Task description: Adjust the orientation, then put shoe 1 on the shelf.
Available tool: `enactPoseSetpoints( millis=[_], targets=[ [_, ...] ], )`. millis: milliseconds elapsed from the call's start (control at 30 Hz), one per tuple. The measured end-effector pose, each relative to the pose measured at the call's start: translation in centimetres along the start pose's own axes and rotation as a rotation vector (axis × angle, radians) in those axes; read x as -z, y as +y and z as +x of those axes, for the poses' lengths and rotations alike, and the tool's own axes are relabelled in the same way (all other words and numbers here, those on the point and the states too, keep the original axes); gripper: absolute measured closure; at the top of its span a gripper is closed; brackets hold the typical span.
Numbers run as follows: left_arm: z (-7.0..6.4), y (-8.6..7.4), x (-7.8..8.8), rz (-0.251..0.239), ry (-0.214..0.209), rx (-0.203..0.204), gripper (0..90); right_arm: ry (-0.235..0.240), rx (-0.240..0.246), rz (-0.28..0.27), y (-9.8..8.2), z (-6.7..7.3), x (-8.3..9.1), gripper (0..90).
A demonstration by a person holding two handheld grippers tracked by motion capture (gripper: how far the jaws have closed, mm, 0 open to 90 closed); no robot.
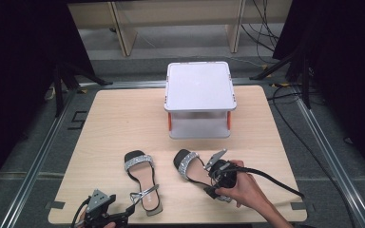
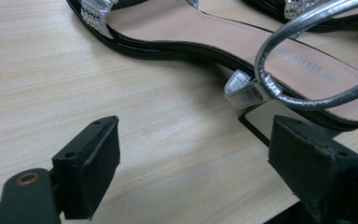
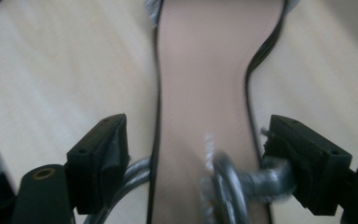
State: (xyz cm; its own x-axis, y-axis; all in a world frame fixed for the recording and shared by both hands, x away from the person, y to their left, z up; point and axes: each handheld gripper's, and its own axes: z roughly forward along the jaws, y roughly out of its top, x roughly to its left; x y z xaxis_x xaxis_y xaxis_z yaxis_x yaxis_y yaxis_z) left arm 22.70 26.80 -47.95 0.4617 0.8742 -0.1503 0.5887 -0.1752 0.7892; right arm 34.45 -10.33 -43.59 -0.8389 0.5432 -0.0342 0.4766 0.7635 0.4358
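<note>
Sandals are the job here: two of them lie on the wooden table (image 1: 114,118), well in front of a white box (image 1: 199,97). The right sandal (image 1: 190,167) lies under the right gripper (image 1: 217,180), which a hand (image 1: 247,190) holds over its heel end. Seen from the right gripper view, the jaws stand wide on both sides of the pink sole (image 3: 205,84), and the silver strap (image 3: 242,186) runs between them. One pad seems to touch the strap, but the picture is blurry, so I cannot tell if it is squeezed; the jaws look released. The left gripper (image 1: 123,216) waits at the near edge of the table, just beside the heel of the left sandal (image 1: 142,180). Its jaws are wide apart too, with nothing between them but bare wood, and that sandal's strap (image 2: 307,70) loops just ahead. To do this step well, I think the right gripper should go down slowly, keep the sole in the middle, and close on the sole, not on the thin strap, which could slip. Lift it level so it does not swing.
</note>
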Motion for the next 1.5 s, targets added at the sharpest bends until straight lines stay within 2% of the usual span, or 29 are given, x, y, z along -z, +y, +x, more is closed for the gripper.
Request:
enactPoseSetpoints(
  millis=[33, 67, 100, 133, 167, 200, 233, 333, 433, 467, 500, 567, 600, 667, 767, 800, 833, 933, 967, 1033, 1133, 1267, 1300, 1333, 1367, 1400, 1433, 1467, 1500],
  targets=[
    [-0.3, -0.1, 0.1, 0.015, 0.016, 0.054, 16.1, -0.03, 0.01, -0.02, 0.3, -0.1, 0.0, 25.9],
    [-0.2, -0.1, 0.0, 0.011, 0.01, 0.046, 16.1, -0.033, 0.0, -0.011, 0.7, -0.3, -0.1, 24.0],
    [-0.1, -0.1, 0.0, 0.009, 0.009, 0.04, 16.1, -0.007, 0.006, -0.003, 1.0, -0.5, -0.3, 26.4],
    [0.1, 0.0, 0.0, 0.007, 0.004, 0.0, 16.1, 0.02, 0.0, 0.008, 1.3, -0.6, -0.6, 28.3],
    [0.0, -0.1, 0.0, 0.0, 0.008, 0.039, 16.1, 0.039, 0.003, 0.016, 1.6, -0.8, -1.0, 27.6],
    [0.1, 0.1, 0.0, 0.006, 0.009, 0.013, 16.1, 0.039, 0.003, 0.039, 1.9, -0.8, -1.4, 27.8],
    [0.1, 0.1, 0.1, 0.007, 0.01, 0.013, 16.1, 0.04, -0.003, 0.06, 2.0, -0.7, -1.8, 28.9],
    [0.2, 0.1, 0.0, -0.006, 0.004, 0.021, 16.1, 0.03, 0.03, 0.103, 2.3, -0.6, -2.7, 32.5],
    [0.2, 0.0, 0.0, -0.006, 0.005, 0.024, 16.1, 0.038, 0.052, 0.123, 2.4, -0.4, -3.1, 35.1],
    [0.1, 0.0, 0.0, -0.003, 0.009, 0.039, 16.1, 0.036, 0.063, 0.127, 2.4, -0.5, -3.1, 36.1],
    [0.2, 0.1, 0.0, -0.006, 0.004, 0.023, 16.1, 0.035, 0.054, 0.134, 2.3, -0.4, -3.1, 36.4],
    [0.0, -0.1, 0.1, 0.001, 0.019, 0.067, 16.1, 0.038, 0.058, 0.134, 2.3, -0.4, -3.0, 37.2],
    [-0.1, 0.0, 0.2, 0.009, 0.022, 0.07, 16.1, 0.037, 0.064, 0.137, 2.2, -0.4, -3.0, 37.4],
    [0.2, 0.1, 0.2, 0.002, 0.01, 0.022, 16.1, 0.038, 0.062, 0.145, 2.1, -0.3, -2.9, 39.0],
    [0.3, 0.1, 0.1, -0.006, -0.002, -0.006, 16.1, 0.04, 0.076, 0.157, 1.8, -0.2, -2.8, 40.0],
    [-0.2, 0.0, 0.2, 0.005, 0.016, 0.067, 16.1, 0.038, 0.067, 0.152, 1.7, -0.2, -2.8, 40.7],
    [-0.2, -0.1, 0.2, 0.007, 0.015, 0.069, 16.1, 0.035, 0.069, 0.15, 1.7, -0.1, -2.8, 40.9],
    [-0.1, -0.1, 0.2, -0.001, 0.012, 0.058, 16.4, 0.03, 0.073, 0.15, 1.7, -0.1, -2.7, 41.5],
    [0.2, 0.1, 0.2, -0.005, 0.001, 0.011, 16.4, 0.032, 0.083, 0.146, 1.7, -0.2, -2.7, 41.8],
    [0.2, 0.1, 0.1, -0.009, 0.001, 0.017, 16.4, 0.03, 0.084, 0.135, 1.7, -0.4, -2.7, 42.4],
    [0.3, 0.2, 0.1, -0.008, -0.004, -0.006, 16.4, 0.042, 0.074, 0.103, 1.7, -0.7, -2.3, 42.5],
    [0.2, 0.0, 0.1, -0.004, 0.002, 0.024, 16.3, 0.052, 0.077, 0.065, 2.0, -1.2, -1.6, 42.5],
    [0.2, 0.1, 0.1, -0.005, 0.0, 0.006, 16.4, 0.056, 0.068, 0.052, 2.1, -1.2, -1.4, 42.5],
    [-0.2, 0.0, 0.2, 0.005, 0.016, 0.066, 16.4, 0.059, 0.062, 0.045, 2.3, -1.3, -1.2, 42.5],
    [0.0, 0.0, 0.2, -0.002, 0.011, 0.049, 16.4, 0.066, 0.059, 0.04, 2.5, -1.3, -1.0, 42.5],
    [0.2, 0.1, 0.1, -0.008, -0.001, -0.002, 16.3, 0.086, 0.065, 0.027, 2.7, -1.5, -0.8, 42.5],
    [0.1, 0.0, 0.1, -0.009, 0.004, 0.036, 16.3, 0.097, 0.049, 0.019, 3.0, -1.6, -0.6, 42.5],
    [0.0, -0.1, 0.1, -0.007, 0.007, 0.047, 16.4, 0.11, 0.031, 0.013, 3.3, -1.7, -0.5, 42.5],
    [0.2, 0.0, 0.1, -0.012, 0.002, 0.02, 16.3, 0.114, 0.041, 0.007, 3.8, -1.8, -0.4, 42.5]
  ],
)
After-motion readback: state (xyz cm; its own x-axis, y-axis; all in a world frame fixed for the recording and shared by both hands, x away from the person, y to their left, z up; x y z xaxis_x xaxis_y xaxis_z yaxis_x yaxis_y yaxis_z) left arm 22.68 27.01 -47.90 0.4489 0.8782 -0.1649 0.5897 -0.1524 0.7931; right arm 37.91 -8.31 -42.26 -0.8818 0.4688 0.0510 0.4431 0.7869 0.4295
